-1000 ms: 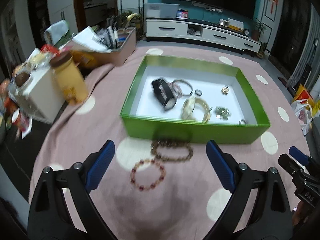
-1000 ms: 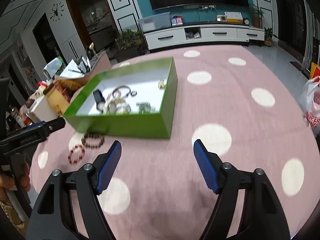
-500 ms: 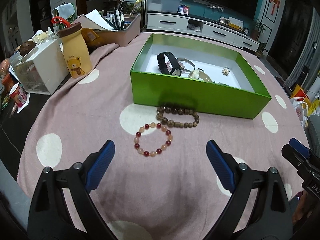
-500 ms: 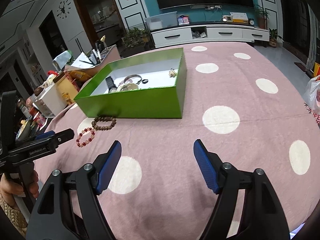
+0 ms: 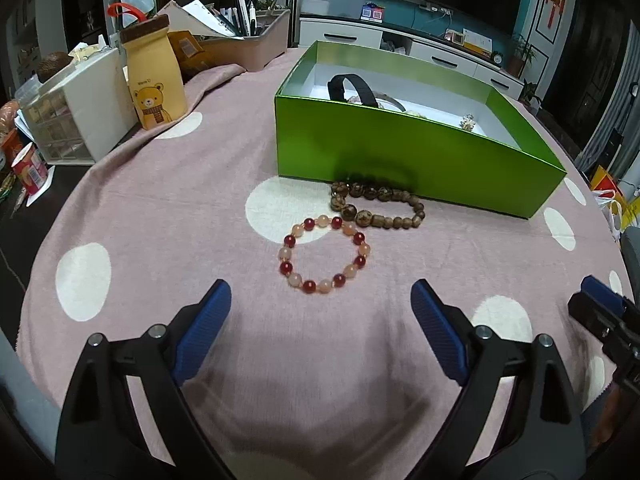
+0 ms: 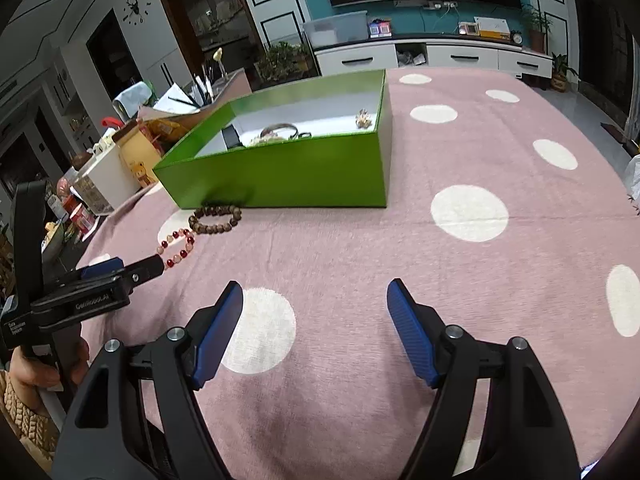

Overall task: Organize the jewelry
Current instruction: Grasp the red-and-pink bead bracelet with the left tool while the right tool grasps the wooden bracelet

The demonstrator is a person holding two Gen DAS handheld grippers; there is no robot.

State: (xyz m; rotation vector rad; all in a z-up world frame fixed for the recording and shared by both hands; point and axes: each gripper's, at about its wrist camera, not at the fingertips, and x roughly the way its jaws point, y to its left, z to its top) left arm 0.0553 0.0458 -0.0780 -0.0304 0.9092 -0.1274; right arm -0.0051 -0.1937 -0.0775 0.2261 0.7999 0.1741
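A red and pink bead bracelet [image 5: 288,240] [image 6: 188,241] lies on the pink dotted cloth. Beyond it a brown wooden bead bracelet [image 5: 378,222] [image 6: 234,216] rests against the green box [image 5: 400,152] [image 6: 280,172]. The box holds a black watch [image 5: 352,84], bangles and small pieces. My left gripper [image 5: 317,284] points down at the red bracelet, which lies just past its fingertips; its jaws are closing slightly with nothing pressed between them. My right gripper [image 6: 315,283] stands open over bare cloth to the right, empty.
Left of the box stand a yellow bear canister [image 5: 154,80], a white drawer unit [image 5: 80,116] and a tray of pens and papers [image 5: 248,44]. A red cup [image 5: 28,168] sits by the table's left edge. A hand [image 6: 36,368] holds the left gripper.
Both grippers have sunk toward the cloth. The left one has come closer to the two bracelets, which now look larger and sit just ahead of its fingertips.
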